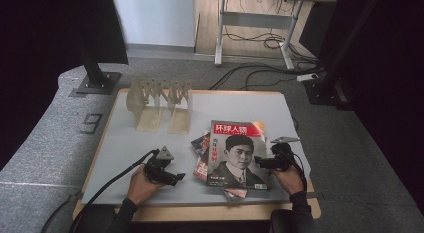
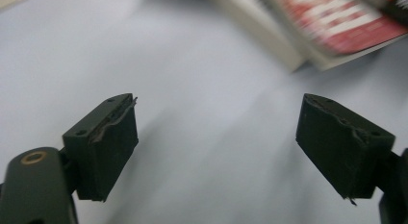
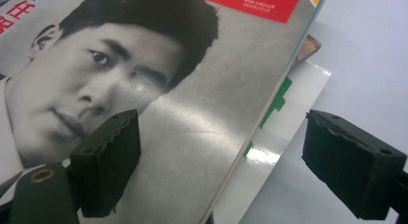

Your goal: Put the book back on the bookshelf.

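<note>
The top magazine [image 1: 237, 153] lies face up on a loose stack at the table's [image 1: 125, 143] near right part, its long axis running away from the person, title at the far end. The right gripper [image 1: 265, 163] is spread wide, straddling the magazine's right edge, seemingly not pressing it. The left gripper [image 1: 172, 177], released and empty, hangs over bare table. The cover shows a grey portrait under a red masthead.

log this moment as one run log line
left tongs: open over bare grey table | right tongs: open, straddling right edge of top magazine with black-and-white portrait cover | clear slotted rack: empty
</note>
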Tool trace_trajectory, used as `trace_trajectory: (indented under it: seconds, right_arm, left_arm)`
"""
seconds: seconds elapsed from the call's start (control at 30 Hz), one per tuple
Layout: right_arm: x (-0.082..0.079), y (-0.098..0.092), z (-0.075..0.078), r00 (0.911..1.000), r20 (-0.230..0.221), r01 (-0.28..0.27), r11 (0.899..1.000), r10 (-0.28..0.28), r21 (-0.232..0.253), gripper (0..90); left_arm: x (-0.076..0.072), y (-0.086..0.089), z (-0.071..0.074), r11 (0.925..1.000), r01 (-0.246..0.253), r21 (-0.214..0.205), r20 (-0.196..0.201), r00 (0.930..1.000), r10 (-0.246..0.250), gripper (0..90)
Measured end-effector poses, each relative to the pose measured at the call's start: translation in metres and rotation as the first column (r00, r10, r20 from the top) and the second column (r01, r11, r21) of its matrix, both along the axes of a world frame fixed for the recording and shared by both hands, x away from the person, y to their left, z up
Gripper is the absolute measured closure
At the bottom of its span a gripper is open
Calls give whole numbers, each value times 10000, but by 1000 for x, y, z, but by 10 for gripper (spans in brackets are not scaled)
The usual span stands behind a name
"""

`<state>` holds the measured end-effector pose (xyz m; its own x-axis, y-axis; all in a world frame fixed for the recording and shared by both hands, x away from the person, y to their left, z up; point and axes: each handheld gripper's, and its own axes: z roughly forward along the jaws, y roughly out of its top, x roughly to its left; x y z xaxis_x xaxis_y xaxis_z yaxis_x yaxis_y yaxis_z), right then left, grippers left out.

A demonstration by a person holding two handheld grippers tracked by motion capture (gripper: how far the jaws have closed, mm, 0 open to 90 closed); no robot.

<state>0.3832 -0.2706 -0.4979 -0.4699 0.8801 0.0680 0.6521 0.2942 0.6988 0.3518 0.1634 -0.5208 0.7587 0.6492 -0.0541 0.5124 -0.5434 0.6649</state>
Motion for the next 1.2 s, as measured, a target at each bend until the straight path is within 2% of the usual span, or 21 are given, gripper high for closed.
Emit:
trace_trajectory:
  seconds: [0.07,0.1,0.2,0.23,0.27,0.37,0.53,0.6,0.63,0.83,0.9,1.2]
  right_arm:
    - [1,0,0,10000,-12,-16,10000,16,14,132]
    - [4,-1,2,9999,-51,-89,10000,90,23,131]
    - [8,-1,3,9999,-56,-149,9999,149,-18,130]
    - [9,-1,4,9999,-56,-162,9999,162,21,129]
    - [13,-2,6,9998,-49,-173,9998,174,100,127]
    - [15,-3,6,9999,-37,-157,9997,158,185,121]
    - [27,-7,7,9994,235,-278,9988,269,398,98]
    - [30,-7,7,9993,246,-303,9990,295,339,85]
    - [35,-8,7,9992,232,-322,9994,318,154,60]
    - [45,-7,10,9979,453,-459,9989,455,81,34]
    - [53,-9,11,9974,544,-476,9989,474,26,21]
    - [72,-10,12,9973,488,-567,9981,554,258,4]
  left_arm:
    - [1,2,-2,10000,-93,18,17,10000,93,128]
    - [3,4,-4,9993,-359,111,96,9993,358,105]
    - [5,4,-6,9980,-580,269,104,9983,578,4]
    - [6,3,-8,9973,-634,358,77,9980,632,4]
    - [5,3,-10,9967,-622,513,225,9979,611,0]
    - [5,3,-10,9970,-598,499,231,9980,587,0]
    - [5,3,-11,9975,-582,403,335,9978,569,0]
    - [5,3,-11,9974,-595,396,351,9977,581,0]
    - [4,3,-12,9974,-585,414,357,9977,570,0]
    - [4,3,-12,9974,-592,405,367,9977,577,0]
    - [4,3,-12,9974,-585,425,373,9977,570,0]
    - [4,3,-12,9974,-618,375,377,9975,604,0]
